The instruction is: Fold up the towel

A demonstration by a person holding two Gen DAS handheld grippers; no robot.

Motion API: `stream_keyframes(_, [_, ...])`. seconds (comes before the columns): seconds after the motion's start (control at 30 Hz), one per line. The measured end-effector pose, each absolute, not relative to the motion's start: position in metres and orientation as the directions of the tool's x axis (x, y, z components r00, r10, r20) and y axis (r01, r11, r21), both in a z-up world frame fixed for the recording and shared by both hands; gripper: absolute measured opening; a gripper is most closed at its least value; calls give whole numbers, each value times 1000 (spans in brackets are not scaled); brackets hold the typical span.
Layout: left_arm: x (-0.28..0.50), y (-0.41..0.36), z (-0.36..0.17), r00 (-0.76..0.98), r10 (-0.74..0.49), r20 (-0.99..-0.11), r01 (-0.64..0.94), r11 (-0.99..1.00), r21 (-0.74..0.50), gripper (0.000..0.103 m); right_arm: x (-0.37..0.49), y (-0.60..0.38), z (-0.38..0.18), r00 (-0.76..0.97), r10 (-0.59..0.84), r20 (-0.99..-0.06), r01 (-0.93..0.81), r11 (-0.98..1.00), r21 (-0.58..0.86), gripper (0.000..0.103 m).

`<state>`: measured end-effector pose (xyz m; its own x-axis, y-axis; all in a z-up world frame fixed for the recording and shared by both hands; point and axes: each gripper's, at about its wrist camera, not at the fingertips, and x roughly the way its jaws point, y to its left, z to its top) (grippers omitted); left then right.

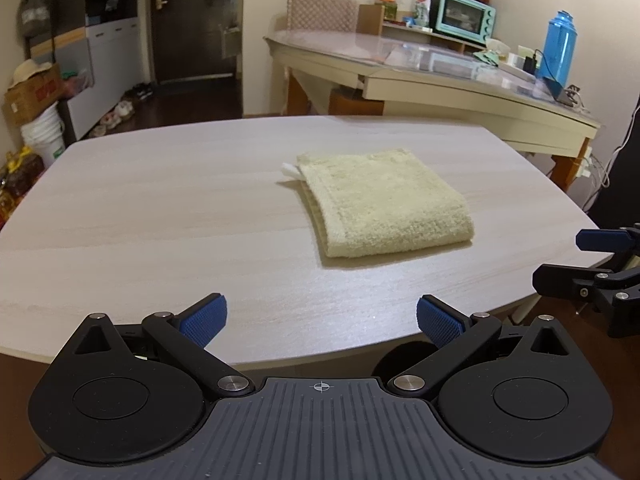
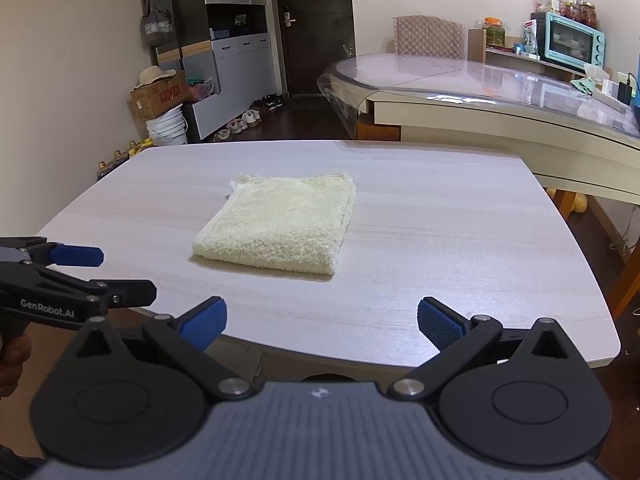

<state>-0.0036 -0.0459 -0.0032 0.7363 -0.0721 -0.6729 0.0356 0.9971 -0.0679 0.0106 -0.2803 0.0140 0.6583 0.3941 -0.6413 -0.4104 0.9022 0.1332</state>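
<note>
Right up against the lens in the left wrist view is the left hand-held gripper, blue pads spread wide with nothing between them, hanging over the near rim of the bench. The right hand-held gripper is the same deal in its own view: gaping, empty, parked at the near edge.

The towel sits roughly mid-bench, at about 12 o'clock from the right gripper and more like 1 o'clock from the left one. It looks folded into a thick little square already, with the rounded fold edge facing the cameras and the stacked loose edges on its left side. A small white tag pokes out at its far left corner. So the folding looks pretty much done, or one last halving away.

If another fold is wanted, the smart move is probably to pinch both near corners at once, one gripper each, getting every layer in the bite, since terry this thick tends to shed its lower layers. Lift just enough to clear, carry toward 12 o'clock, and line edges up before letting go. If not, just leave it alone.

Beyond the bench there's a second table with a teal toaster oven and a blue flask, well apart from everything.
</note>
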Motion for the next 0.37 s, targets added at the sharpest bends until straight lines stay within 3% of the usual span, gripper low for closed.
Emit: stream_keyframes(0.37, [-3, -48, -4, 739, -74, -670, 43, 997, -63, 103, 13, -279, 13, 656, 390, -646, -410, 903, 128, 103])
